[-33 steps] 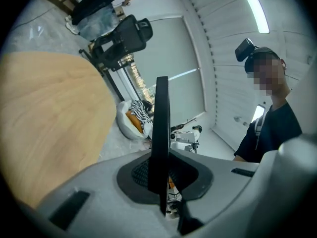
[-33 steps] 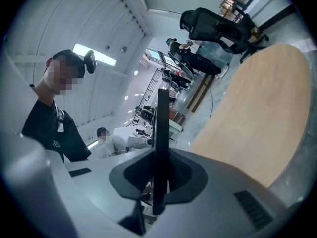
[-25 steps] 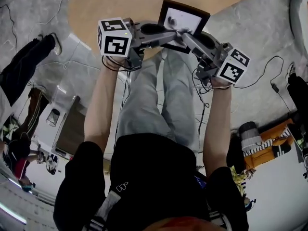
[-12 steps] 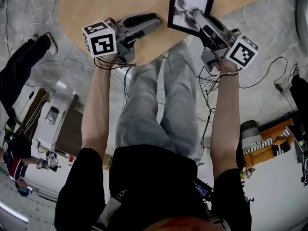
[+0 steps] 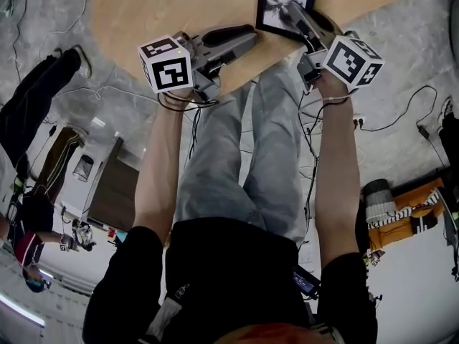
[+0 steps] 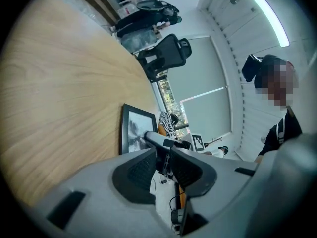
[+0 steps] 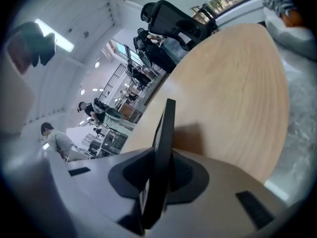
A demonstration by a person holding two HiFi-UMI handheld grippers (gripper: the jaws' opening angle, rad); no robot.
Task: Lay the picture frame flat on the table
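The black picture frame (image 5: 271, 16) with a grey print is over the near part of the round wooden table (image 5: 143, 6). My right gripper (image 5: 290, 9) holds it by its near edge; the jaws are opening slightly, but the pads still press on the frame. In the right gripper view the frame (image 7: 166, 133) stands edge-on between the jaws of the right gripper (image 7: 161, 175) and casts a shadow on the wood. My left gripper (image 5: 247, 34) is shut on nothing, to the left of the frame and apart from it. From the left gripper (image 6: 164, 160) the frame (image 6: 131, 130) shows beyond the jaws.
The table's curved near edge (image 5: 237, 70) runs just under both grippers, with the person's legs below it. Black office chairs (image 6: 166, 53) stand at the far side. Cables (image 5: 401, 113) lie on the floor to the right.
My left gripper has come off the frame and drawn back to the left. The right gripper has carried the frame farther onto the table.
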